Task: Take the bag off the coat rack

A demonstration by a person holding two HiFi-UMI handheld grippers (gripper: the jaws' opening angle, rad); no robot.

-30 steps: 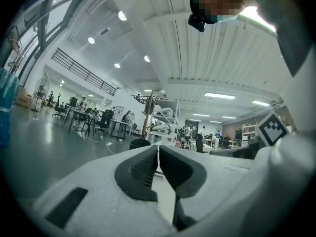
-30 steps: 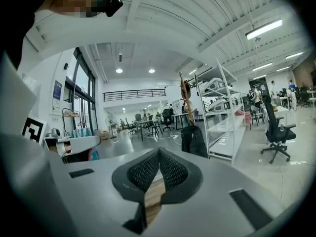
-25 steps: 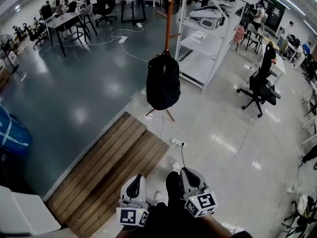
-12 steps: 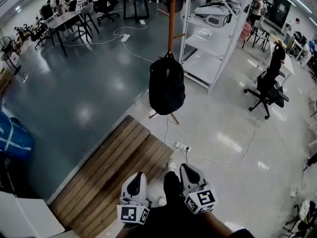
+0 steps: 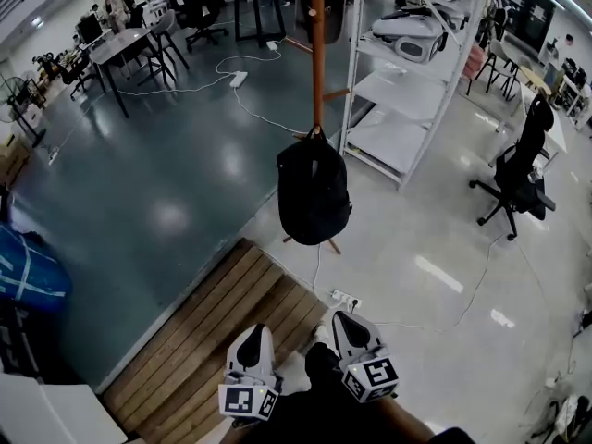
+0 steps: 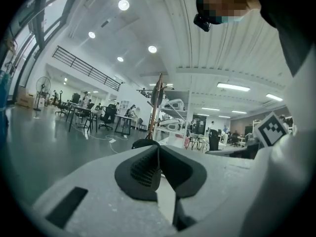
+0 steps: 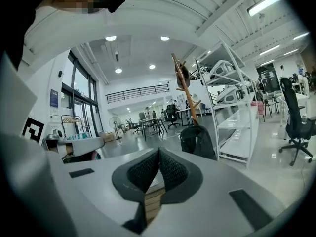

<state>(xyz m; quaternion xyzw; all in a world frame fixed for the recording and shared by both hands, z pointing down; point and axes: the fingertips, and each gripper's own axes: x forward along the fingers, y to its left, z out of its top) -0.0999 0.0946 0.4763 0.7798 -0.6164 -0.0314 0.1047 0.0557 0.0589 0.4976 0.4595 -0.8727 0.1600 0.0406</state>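
A black backpack hangs low on a brown wooden coat rack standing on the floor ahead of me. In the right gripper view the backpack and the rack's pole show a few steps off. The left gripper view shows only the bag's top over the jaws. Both grippers are held low near my body, far from the bag. My left gripper is shut with nothing in it. My right gripper is also shut and empty.
A white metal shelving unit stands just right of the rack. A wooden floor panel lies before my feet, with a power strip and cable beside it. An office chair is at the right, desks and people at the far left.
The bag and rack have come closer and lower in the head view as I walk toward them. Both grippers stay shut in the same place near my body.
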